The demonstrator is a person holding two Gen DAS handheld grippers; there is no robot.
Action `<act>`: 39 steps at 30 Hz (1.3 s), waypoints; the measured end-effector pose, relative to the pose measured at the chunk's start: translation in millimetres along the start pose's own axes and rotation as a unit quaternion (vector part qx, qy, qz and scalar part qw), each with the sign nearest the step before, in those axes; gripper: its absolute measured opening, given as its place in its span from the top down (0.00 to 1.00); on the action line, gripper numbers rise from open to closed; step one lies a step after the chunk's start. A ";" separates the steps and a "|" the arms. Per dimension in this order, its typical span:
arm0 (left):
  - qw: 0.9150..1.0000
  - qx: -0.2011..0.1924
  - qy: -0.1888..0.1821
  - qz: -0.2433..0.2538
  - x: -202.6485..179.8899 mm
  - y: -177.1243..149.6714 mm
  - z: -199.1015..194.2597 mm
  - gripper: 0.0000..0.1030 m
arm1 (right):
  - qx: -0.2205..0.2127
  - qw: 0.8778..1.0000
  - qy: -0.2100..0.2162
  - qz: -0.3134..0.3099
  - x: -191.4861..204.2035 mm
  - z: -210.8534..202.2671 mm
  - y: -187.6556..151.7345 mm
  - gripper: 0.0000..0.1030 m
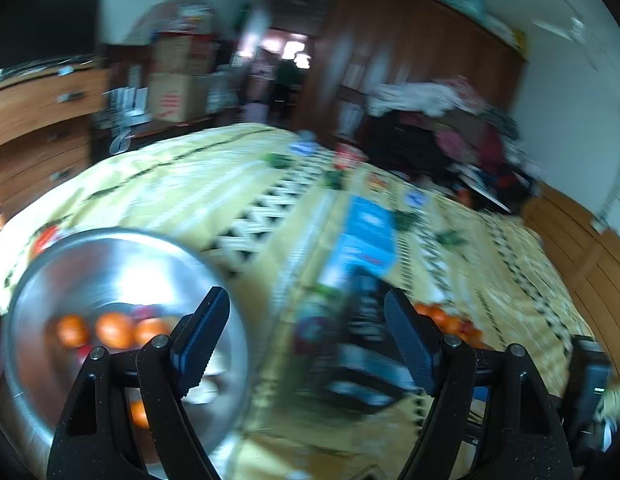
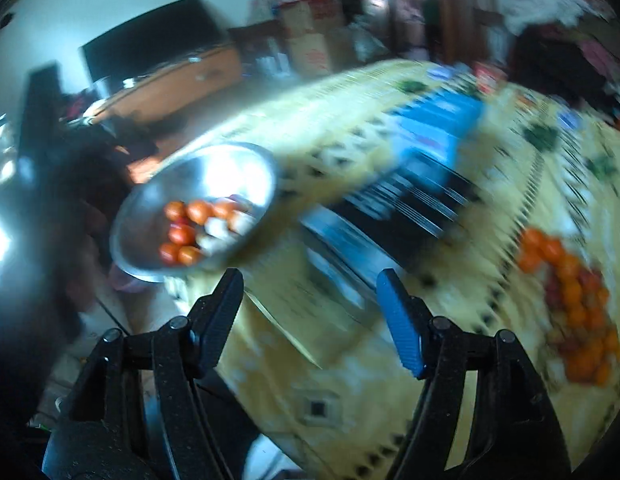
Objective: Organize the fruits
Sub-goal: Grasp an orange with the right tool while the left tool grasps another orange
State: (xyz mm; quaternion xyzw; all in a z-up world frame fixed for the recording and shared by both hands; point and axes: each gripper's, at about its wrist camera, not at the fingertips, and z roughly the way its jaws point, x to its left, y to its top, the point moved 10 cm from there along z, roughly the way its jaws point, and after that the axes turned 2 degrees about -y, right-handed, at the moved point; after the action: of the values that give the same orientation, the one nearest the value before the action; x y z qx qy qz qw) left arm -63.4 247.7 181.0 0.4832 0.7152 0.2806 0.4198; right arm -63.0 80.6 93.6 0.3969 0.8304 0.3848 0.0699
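Observation:
Both views are motion-blurred. A steel bowl [image 1: 110, 272] sits at the lower left of the left wrist view and holds several oranges [image 1: 114, 330] and pale fruits. It also shows in the right wrist view [image 2: 214, 172] with oranges [image 2: 198, 212] inside. A heap of oranges and red fruits [image 2: 569, 292] lies on the yellow patterned cloth at the right; it also shows in the left wrist view [image 1: 449, 320]. My left gripper [image 1: 306, 344] is open and empty, just right of the bowl. My right gripper [image 2: 310, 312] is open and empty above the cloth.
A blue and black box [image 1: 365, 248] lies in the middle of the cloth, also in the right wrist view [image 2: 429, 148]. Small packets [image 1: 345, 156] sit at the far edge. Wooden drawers [image 1: 38, 120], cardboard boxes and a clothes pile [image 1: 449, 128] stand behind.

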 end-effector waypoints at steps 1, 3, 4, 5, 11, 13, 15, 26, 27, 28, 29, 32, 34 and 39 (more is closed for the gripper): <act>1.000 0.006 -0.017 0.014 -21.6 -0.8 6.8 0.21 | 0.005 1.000 -0.014 0.019 -23.3 -2.3 -10.0 0.32; 0.997 0.028 -0.055 0.042 -68.8 -8.4 27.2 0.21 | 0.012 0.996 -0.050 0.066 -77.0 -6.9 -30.8 0.32; 0.996 0.040 -0.069 0.049 -85.7 -12.7 37.1 0.21 | 0.014 0.995 -0.058 0.082 -96.2 -9.5 -38.0 0.32; 0.993 0.058 -0.084 0.061 -107.9 -19.8 52.5 0.21 | 0.016 0.992 -0.072 0.103 -123.1 -9.8 -46.1 0.33; 0.980 0.124 -0.123 0.090 -185.2 -49.0 117.3 0.21 | 0.011 0.984 -0.111 0.136 -214.1 11.8 -39.9 0.41; 0.978 0.140 -0.125 0.095 -197.6 -50.2 138.2 0.21 | 0.007 0.985 -0.113 0.128 -230.7 25.6 -27.5 0.45; 0.976 0.151 -0.126 0.099 -207.2 -47.8 155.4 0.21 | 0.006 0.985 -0.128 0.112 -245.6 39.1 -18.1 0.47; 0.973 0.167 -0.121 0.100 -242.1 -40.2 206.3 0.21 | 0.052 0.981 -0.179 0.060 -284.0 84.4 -22.1 0.61; 0.972 0.170 -0.122 0.103 -244.7 -43.1 208.4 0.21 | 0.044 0.981 -0.174 0.068 -285.3 81.7 -21.8 0.62; 0.972 0.172 -0.122 0.106 -246.7 -46.7 211.5 0.21 | 0.038 0.982 -0.171 0.078 -285.6 77.8 -20.8 0.64; 0.971 0.174 -0.123 0.107 -247.9 -50.7 213.9 0.21 | 0.027 0.982 -0.163 0.092 -284.7 70.8 -20.1 0.64; 0.970 0.185 -0.124 0.101 -248.9 -63.3 228.7 0.21 | -0.013 0.979 -0.136 0.149 -279.2 40.4 -18.9 0.64; 0.967 0.198 -0.128 0.098 -251.9 -76.8 244.9 0.21 | -0.038 0.974 -0.122 0.187 -278.0 17.0 -22.6 0.64; 0.953 0.243 -0.142 0.107 -271.9 -125.4 292.5 0.24 | -0.067 0.959 -0.112 0.253 -280.0 -24.5 -48.4 0.64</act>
State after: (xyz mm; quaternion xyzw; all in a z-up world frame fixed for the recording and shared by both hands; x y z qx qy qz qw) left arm 183.5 -52.6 26.0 0.6794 0.6390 0.0699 0.3539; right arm 86.4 -152.1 23.9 0.6288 0.6623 0.3975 0.0897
